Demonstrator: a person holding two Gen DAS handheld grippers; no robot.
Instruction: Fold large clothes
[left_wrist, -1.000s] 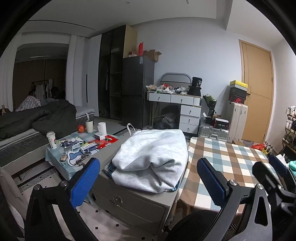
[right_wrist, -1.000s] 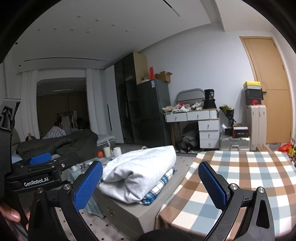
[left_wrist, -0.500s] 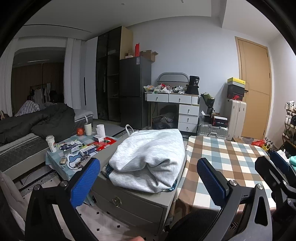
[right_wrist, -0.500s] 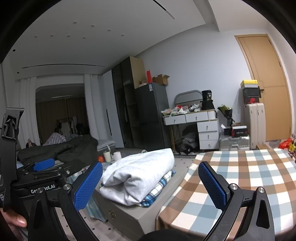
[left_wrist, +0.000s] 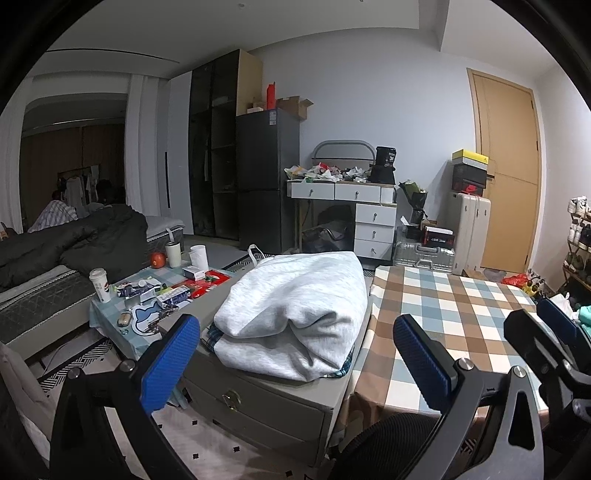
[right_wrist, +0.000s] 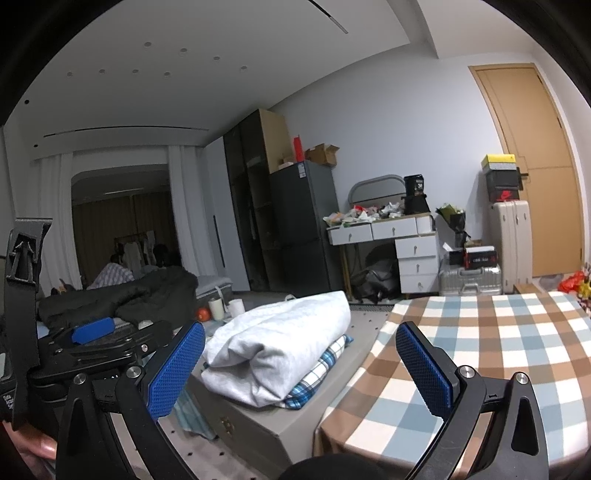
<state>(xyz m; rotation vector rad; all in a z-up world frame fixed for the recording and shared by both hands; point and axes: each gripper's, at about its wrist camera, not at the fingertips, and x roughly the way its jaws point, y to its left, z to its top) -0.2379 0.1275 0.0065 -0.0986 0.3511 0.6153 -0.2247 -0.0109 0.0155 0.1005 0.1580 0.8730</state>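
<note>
Folded grey garment (left_wrist: 295, 314) on cabinet (left_wrist: 258, 402) | left claw (left_wrist: 295, 354) wide apart, empty | right claw (right_wrist: 299, 373) wide apart, empty

A lived-in home bedroom: bed (left_wrist: 55, 258); wardrobe (left_wrist: 214, 147); cluttered dresser (left_wrist: 343, 199); suitcases (left_wrist: 469, 225)

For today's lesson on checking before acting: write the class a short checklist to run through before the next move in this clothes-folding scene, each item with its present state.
1. Left gripper open and holding nothing: ok.
2. Right gripper open and holding nothing: ok.
3. Checked tablecloth free as a folding surface: ok in the part that shows; its near edge is hidden.
4. Folded grey garment sits on the plaid garment atop the grey cabinet: ok.
5. Stack is clear of the cabinet's edges: cannot tell on the far side.
6. Next large garment to fold is in view: not ok, none shows unfolded.
</note>
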